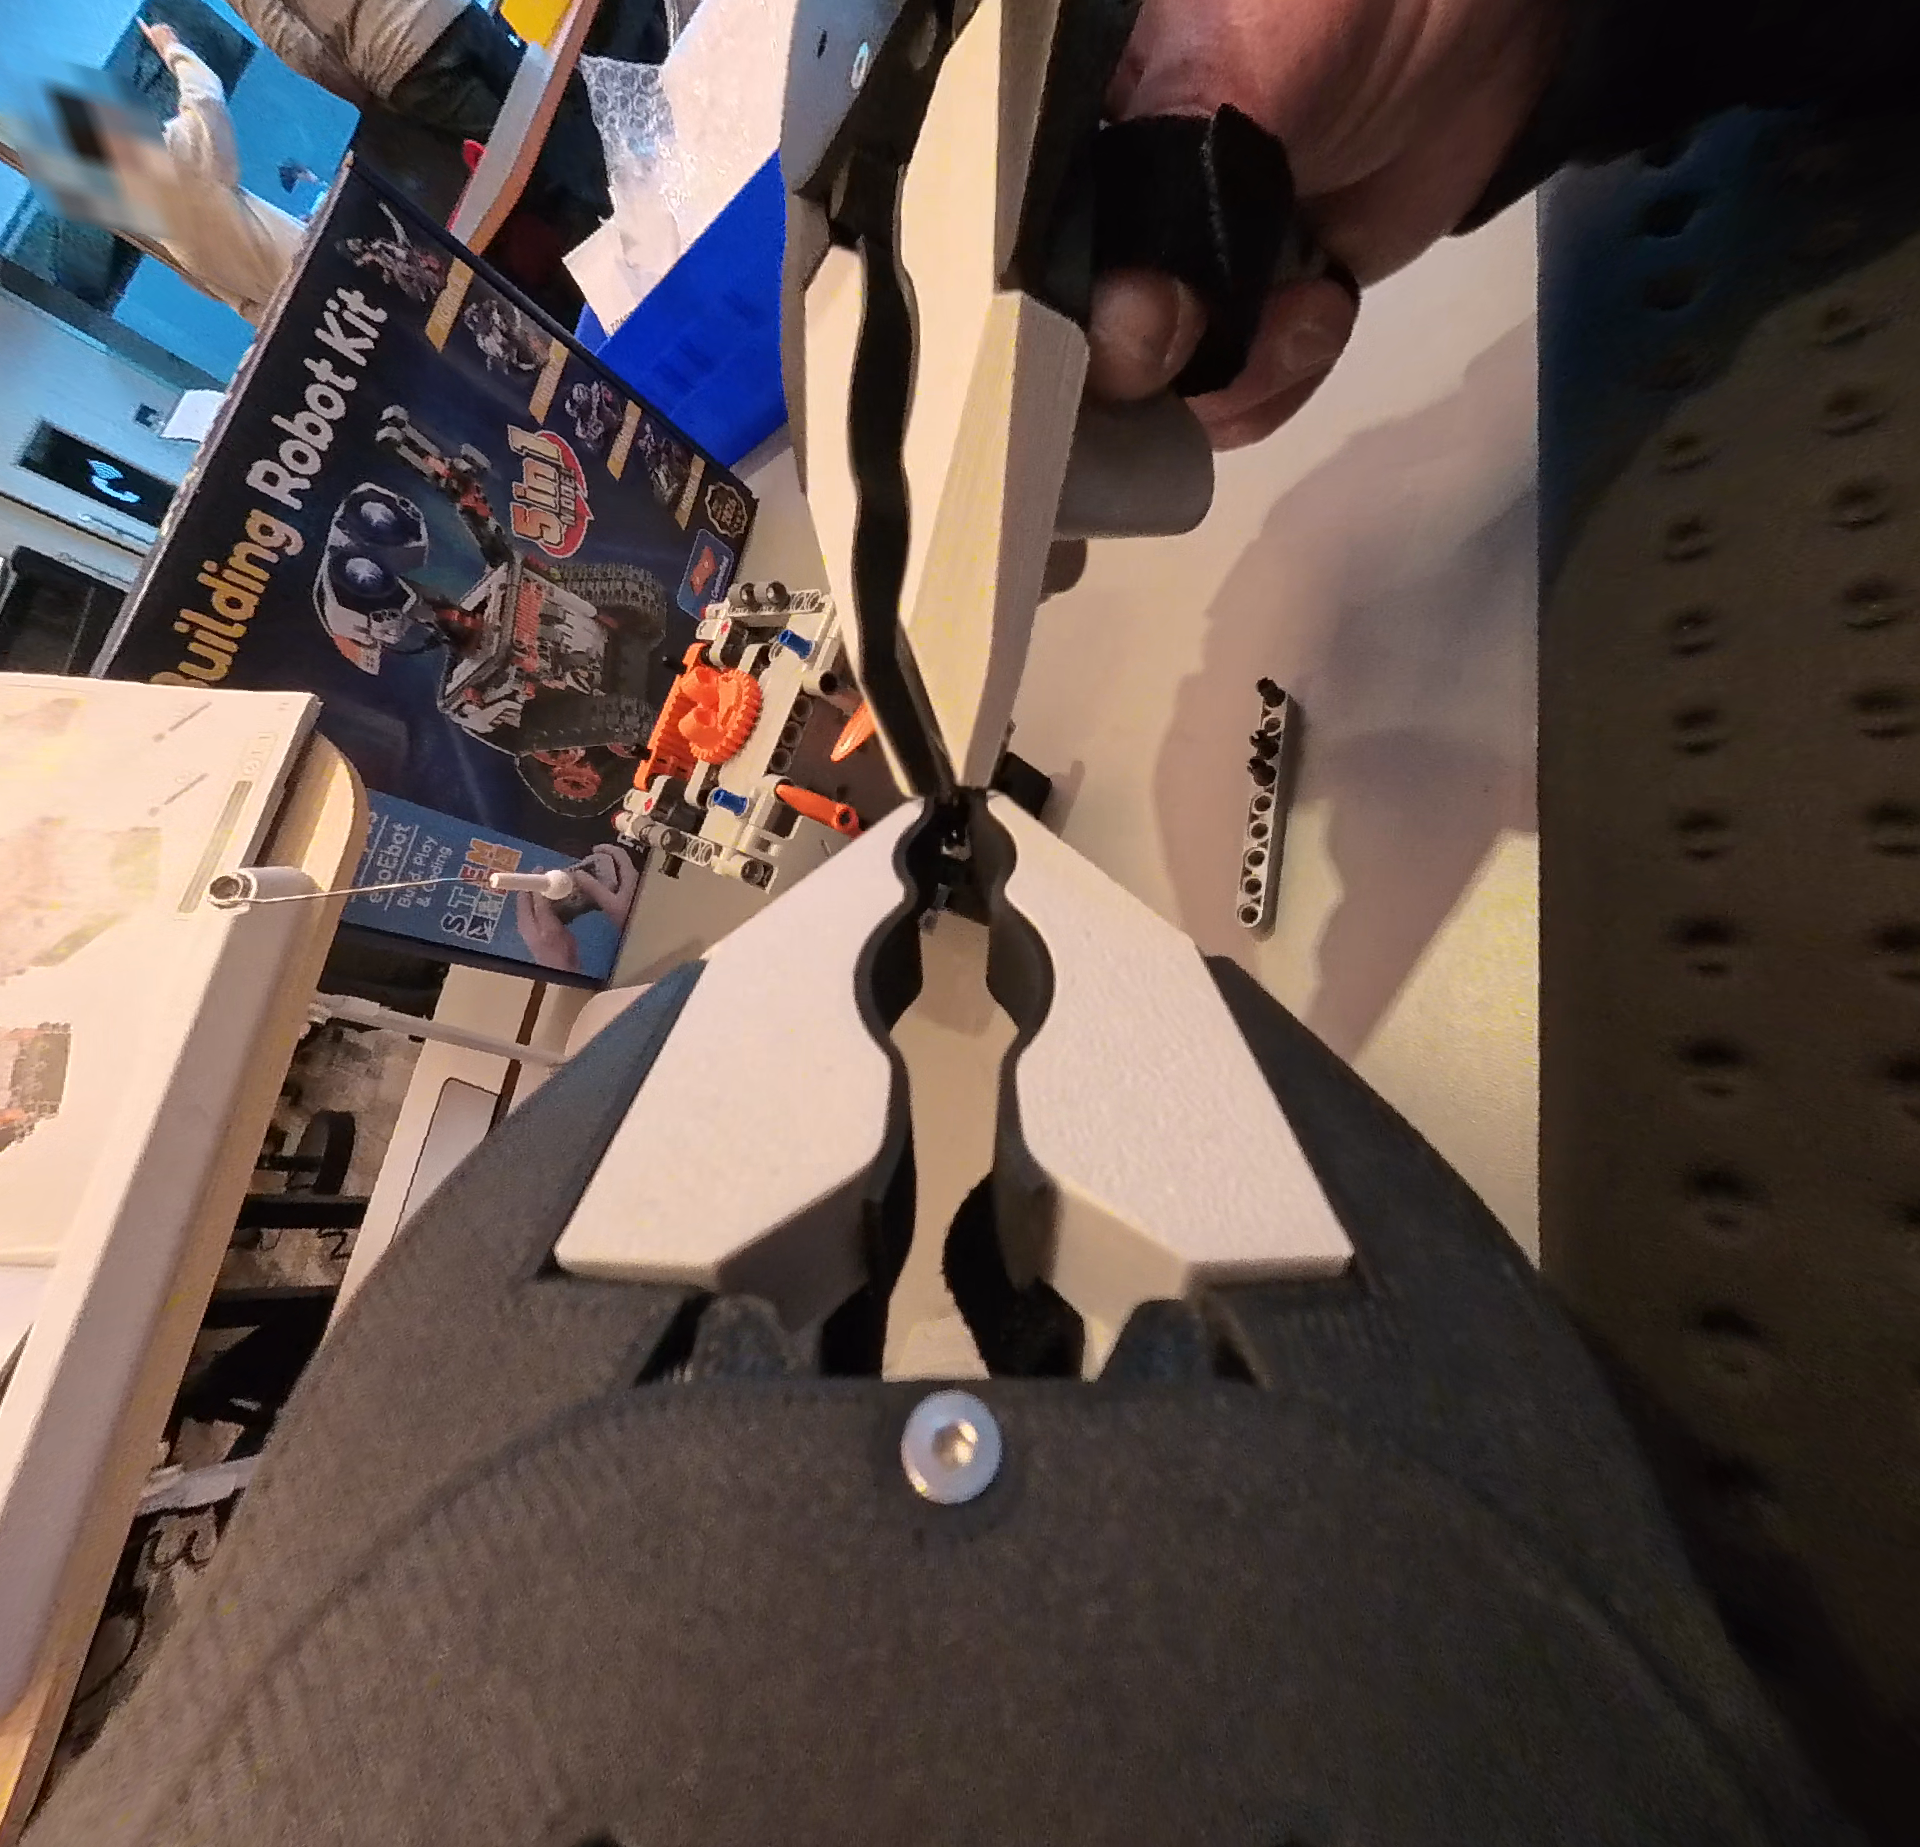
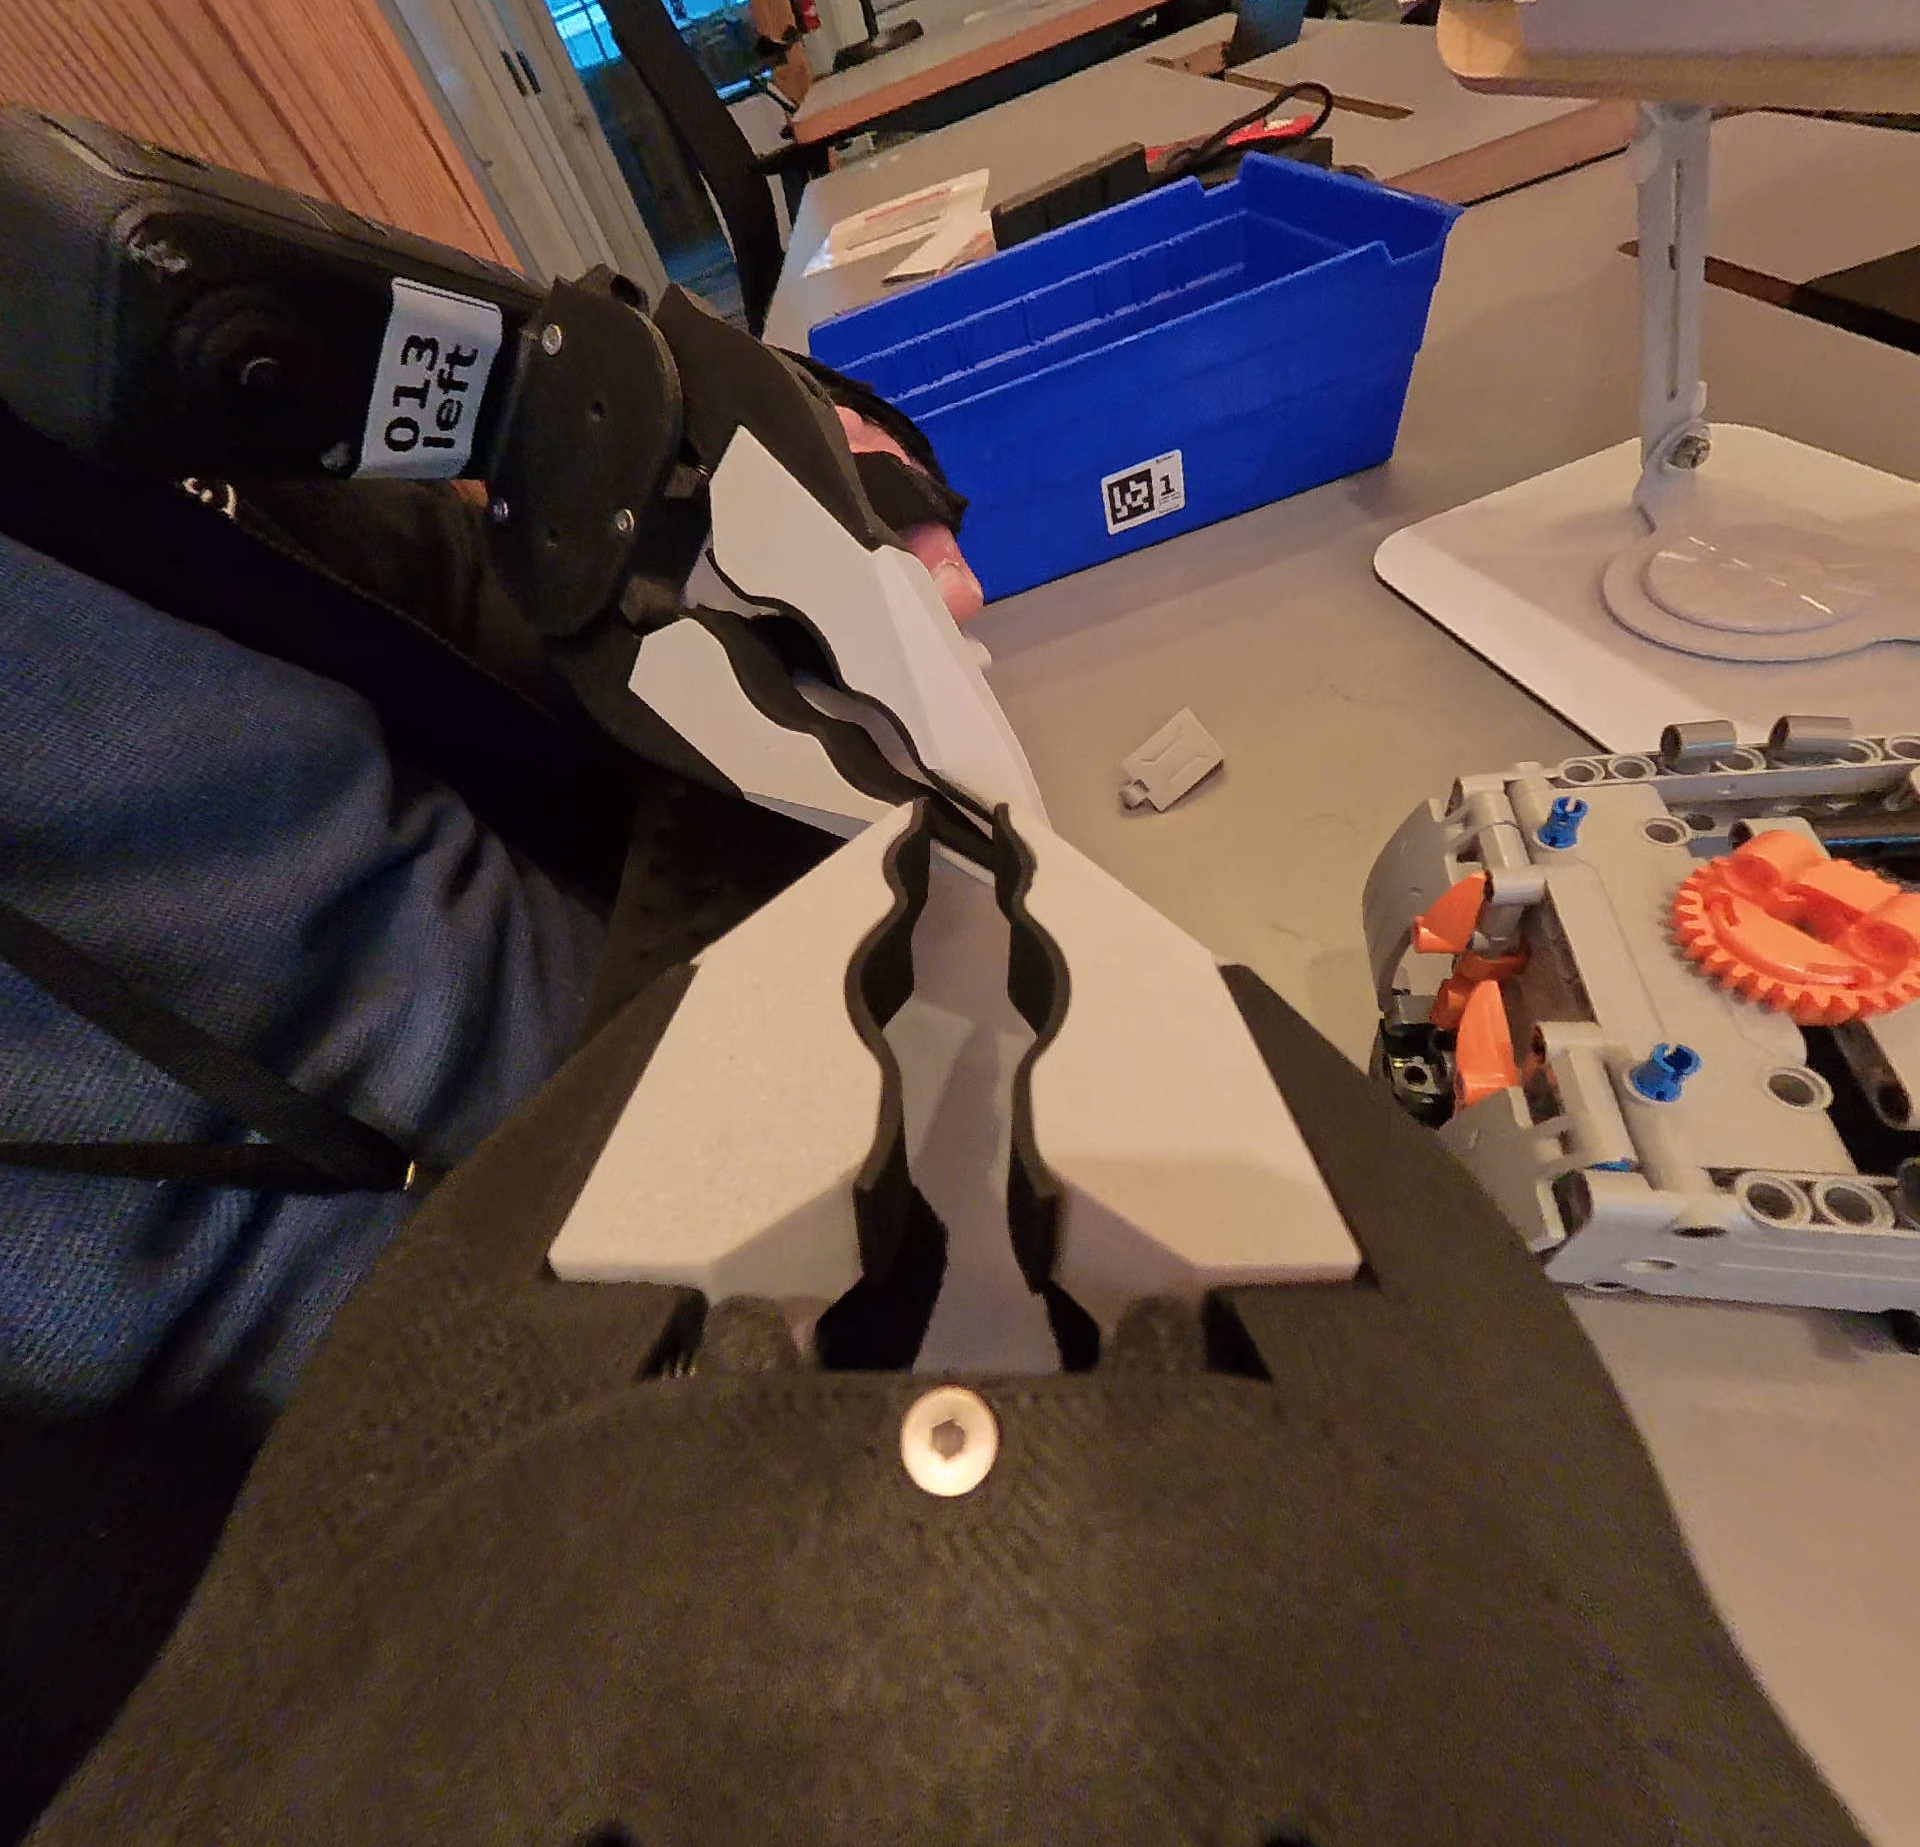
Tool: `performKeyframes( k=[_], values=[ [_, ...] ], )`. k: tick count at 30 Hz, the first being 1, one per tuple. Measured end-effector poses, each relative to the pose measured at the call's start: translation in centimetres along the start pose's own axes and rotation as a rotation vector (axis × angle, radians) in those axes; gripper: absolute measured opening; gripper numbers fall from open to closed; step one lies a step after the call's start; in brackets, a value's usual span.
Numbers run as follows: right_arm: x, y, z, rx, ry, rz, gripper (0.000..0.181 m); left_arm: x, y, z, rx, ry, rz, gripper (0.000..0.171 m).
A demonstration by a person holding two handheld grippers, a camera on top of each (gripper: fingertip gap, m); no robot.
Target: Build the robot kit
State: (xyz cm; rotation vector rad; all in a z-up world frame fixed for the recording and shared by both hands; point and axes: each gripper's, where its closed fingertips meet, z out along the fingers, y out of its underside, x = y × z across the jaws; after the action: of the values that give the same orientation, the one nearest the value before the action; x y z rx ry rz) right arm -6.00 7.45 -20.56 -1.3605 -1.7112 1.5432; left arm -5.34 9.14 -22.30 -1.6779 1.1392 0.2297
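My left gripper (image 1: 951,826) and right gripper (image 2: 958,823) meet tip to tip above the white table (image 1: 1382,571). A small black piece (image 1: 951,850) sits between the left gripper's fingertips, and the jaws are closed on it. The right gripper also shows in the left wrist view (image 1: 951,789), coming down from above with its tips pinched together on the same piece. In the right wrist view the left gripper (image 2: 977,815) reaches in from the upper left and hides the piece. A grey model with an orange gear (image 1: 727,748) (image 2: 1662,1018) lies just beside the tips.
A grey holed beam with black pins (image 1: 1262,810) and a small grey part (image 2: 1172,760) lie loose on the table. A blue bin (image 2: 1132,374), a dark kit box (image 1: 416,571) and a white stand base (image 2: 1662,571) carrying a booklet (image 1: 104,914) stand around. A hand (image 1: 1299,135) holds the right gripper. Both grippers' tips are close together, under 4 cm apart.
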Motion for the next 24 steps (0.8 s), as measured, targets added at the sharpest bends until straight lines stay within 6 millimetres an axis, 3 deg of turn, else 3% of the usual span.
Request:
performKeyframes(
  k=[10, 16, 24],
  values=[
    [0.4, -0.1, -0.1, 0.017, 0.012, 0.019, 0.000, -0.4, 0.0, 0.1, 0.003, -0.031, -0.006, 0.003],
    [0.8, -0.4, -0.5, 0.048, 0.008, 0.068, 0.011, -0.8, -0.3, -0.2, 0.017, -0.057, 0.007, 0.003],
    [1.6, 0.0, -0.6, 0.036, 0.048, 0.093, 0.012, -0.8, -0.5, -0.2, 0.017, -0.083, 0.039, 0.003]
  ],
)
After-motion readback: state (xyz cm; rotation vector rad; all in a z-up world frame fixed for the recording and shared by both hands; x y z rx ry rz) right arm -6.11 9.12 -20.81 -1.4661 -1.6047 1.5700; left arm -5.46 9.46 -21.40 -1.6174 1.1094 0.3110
